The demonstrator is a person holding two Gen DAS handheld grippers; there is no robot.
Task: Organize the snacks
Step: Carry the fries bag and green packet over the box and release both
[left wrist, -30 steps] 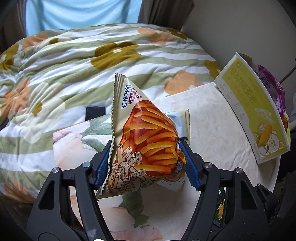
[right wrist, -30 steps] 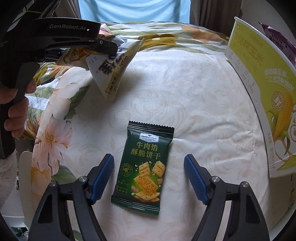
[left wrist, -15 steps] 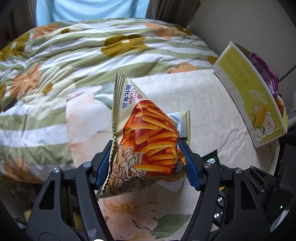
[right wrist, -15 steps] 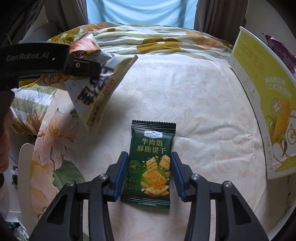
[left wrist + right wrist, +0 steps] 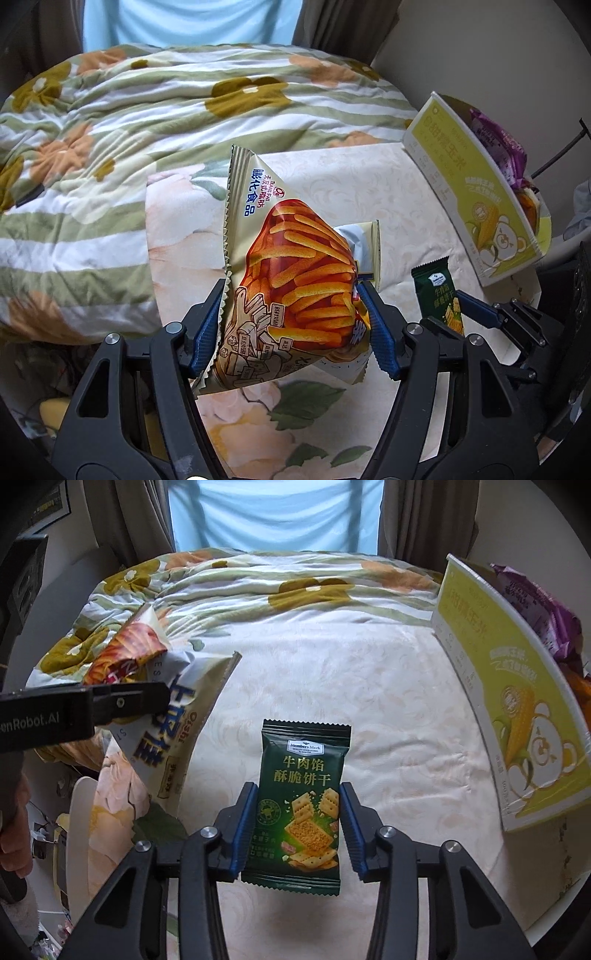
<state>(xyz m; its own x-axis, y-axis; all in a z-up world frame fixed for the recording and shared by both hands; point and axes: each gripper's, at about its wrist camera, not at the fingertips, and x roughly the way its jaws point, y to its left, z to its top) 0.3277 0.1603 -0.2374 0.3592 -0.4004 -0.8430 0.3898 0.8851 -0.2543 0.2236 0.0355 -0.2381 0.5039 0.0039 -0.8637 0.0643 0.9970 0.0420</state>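
We are squeezing the puffy orange-and-cream bag of chip sticks (image 5: 295,295) in our left claw (image 5: 295,325) and the small green cracker packet (image 5: 301,805) in our right claw (image 5: 297,830), both above the near table (image 5: 388,709), gripping the light, crushable bags gently by their sides.

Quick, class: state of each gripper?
Left gripper: shut on the puffy beige-and-orange snack-stick bag.
Right gripper: shut on the flat dark-green cracker packet.
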